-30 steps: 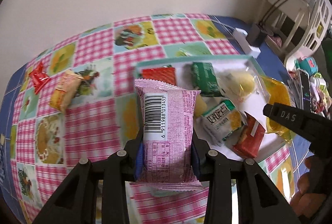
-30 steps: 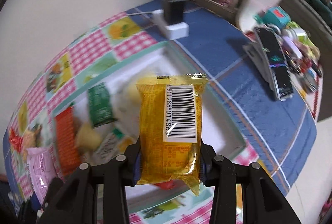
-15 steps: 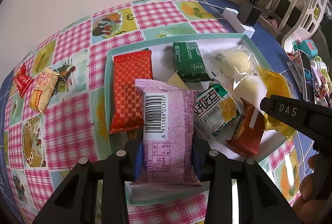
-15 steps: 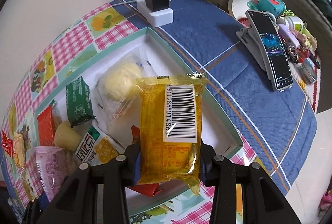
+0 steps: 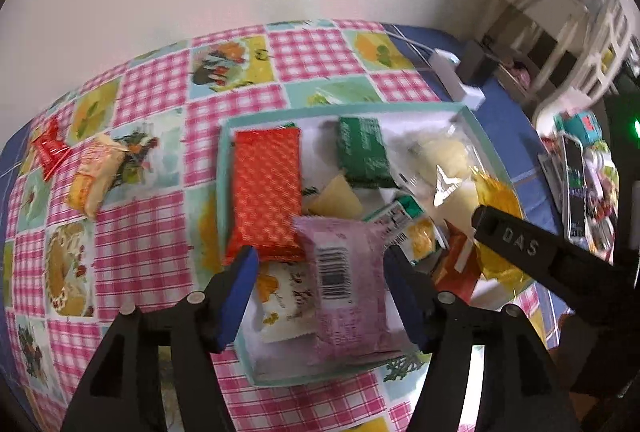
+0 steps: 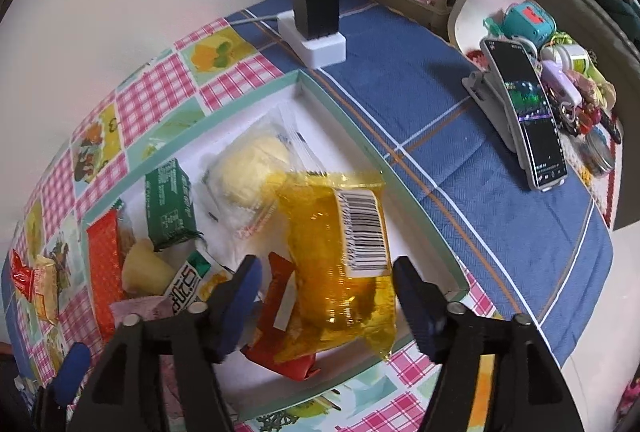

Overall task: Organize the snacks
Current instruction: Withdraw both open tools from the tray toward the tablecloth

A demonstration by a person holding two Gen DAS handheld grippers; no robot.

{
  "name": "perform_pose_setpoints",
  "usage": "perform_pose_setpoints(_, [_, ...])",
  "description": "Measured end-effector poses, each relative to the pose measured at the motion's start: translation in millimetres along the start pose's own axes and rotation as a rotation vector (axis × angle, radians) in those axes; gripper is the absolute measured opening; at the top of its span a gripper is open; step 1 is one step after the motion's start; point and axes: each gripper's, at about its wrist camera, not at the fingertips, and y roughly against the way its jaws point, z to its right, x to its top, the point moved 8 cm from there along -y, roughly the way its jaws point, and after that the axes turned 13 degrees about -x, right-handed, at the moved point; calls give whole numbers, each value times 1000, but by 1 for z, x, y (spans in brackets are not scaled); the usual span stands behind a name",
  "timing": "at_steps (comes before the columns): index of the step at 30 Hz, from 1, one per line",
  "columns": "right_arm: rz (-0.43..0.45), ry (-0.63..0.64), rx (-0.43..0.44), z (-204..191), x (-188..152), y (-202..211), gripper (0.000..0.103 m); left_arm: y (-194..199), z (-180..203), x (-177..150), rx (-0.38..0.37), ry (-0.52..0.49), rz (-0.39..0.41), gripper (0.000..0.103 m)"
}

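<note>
A teal-rimmed white tray (image 5: 225,168) (image 6: 416,216) holds several snack packets. My left gripper (image 5: 320,272) is open over the tray's near end; a pink packet (image 5: 344,288) lies loose between its fingers in the tray. My right gripper (image 6: 326,282) is open; a yellow packet (image 6: 340,252) lies loose between its fingers on other snacks in the tray. A red-orange packet (image 5: 268,192), a green packet (image 5: 364,152) and a clear-wrapped bun (image 6: 252,168) lie in the tray. An orange-yellow packet (image 5: 94,178) and a small red packet (image 5: 50,148) lie on the checked tablecloth to the left.
A white power strip with a black charger (image 6: 316,28) sits behind the tray. A phone on a stand (image 6: 524,120) and small toys (image 6: 528,20) are on the blue cloth to the right. A wall runs behind the table.
Both grippers have opened. The pink packet left the left gripper and the yellow packet left the right gripper; both now lie in the tray.
</note>
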Motion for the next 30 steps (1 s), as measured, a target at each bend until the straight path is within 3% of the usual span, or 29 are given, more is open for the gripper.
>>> perform_pose_setpoints(2, [10,10,9,-3,0,4,81,9,-12,4,23,43,28,69])
perform_pose_setpoints(5, [28,30,15,-9,0,10,83,22,-35,8,78,104,66,85])
perform_pose_setpoints(8, [39,45,30,-17,0,14,90,36,-66,12,156,174,108,85])
perform_pose_setpoints(14, [69,85,77,-35,-4,29,90,66,-135,9,286,326,159,90])
perform_pose_setpoints(20, [111,138,126,-63,-13,50,90,91,-184,1,336,423,193,93])
perform_pose_setpoints(22, [125,156,145,-73,-17,58,94,101,-199,-3,359,453,204,97])
perform_pose_setpoints(23, [130,167,160,-80,-19,62,102,106,-206,-5,373,466,209,98])
perform_pose_setpoints(30, [165,280,215,-128,-43,89,103,137,-253,-24,474,537,238,100])
